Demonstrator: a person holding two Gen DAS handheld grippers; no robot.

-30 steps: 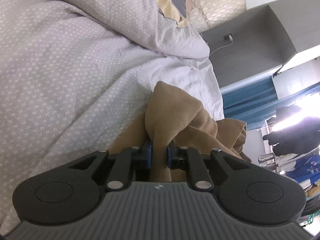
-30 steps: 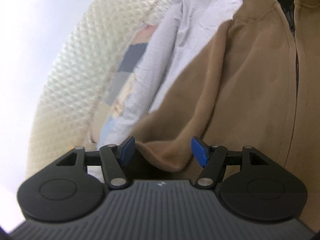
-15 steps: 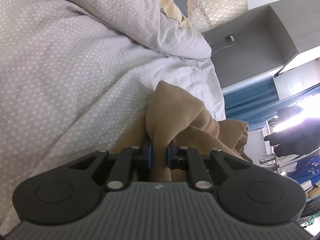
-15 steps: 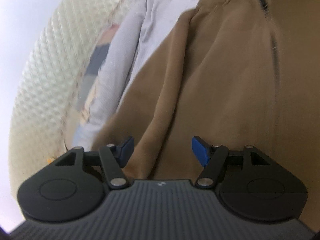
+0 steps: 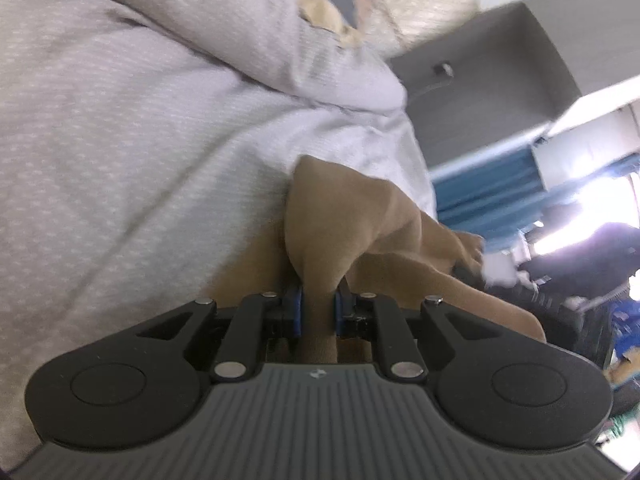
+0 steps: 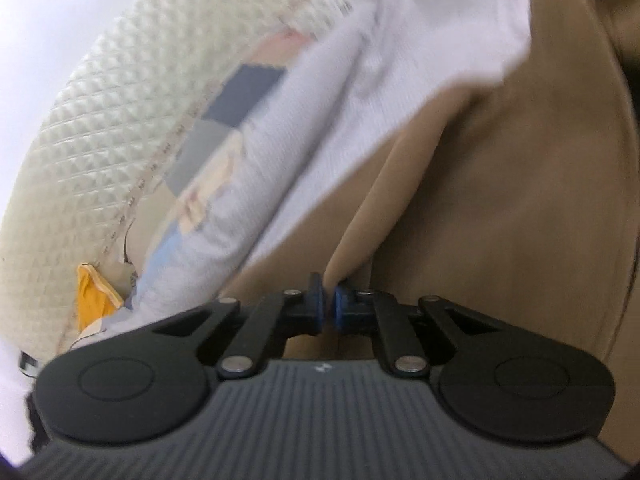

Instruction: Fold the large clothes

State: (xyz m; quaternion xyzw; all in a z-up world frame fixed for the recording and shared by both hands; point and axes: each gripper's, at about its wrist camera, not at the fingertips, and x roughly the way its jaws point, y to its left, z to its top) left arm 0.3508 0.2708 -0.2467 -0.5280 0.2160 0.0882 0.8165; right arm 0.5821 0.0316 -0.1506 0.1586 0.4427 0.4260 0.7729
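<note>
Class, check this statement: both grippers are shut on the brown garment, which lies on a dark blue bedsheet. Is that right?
Not quite. The bedsheet is pale grey-lilac with small white marks, as the left wrist view shows. The rest stands: the left gripper and the right gripper are each shut on the brown garment.

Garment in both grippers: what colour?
Plain tan-brown garment, shown best in the right wrist view.

No words, numbers or brand names can be read in either view. Each gripper body carries a small pale mark near its front edge, too small to make out, and both pictures are blurred.
</note>
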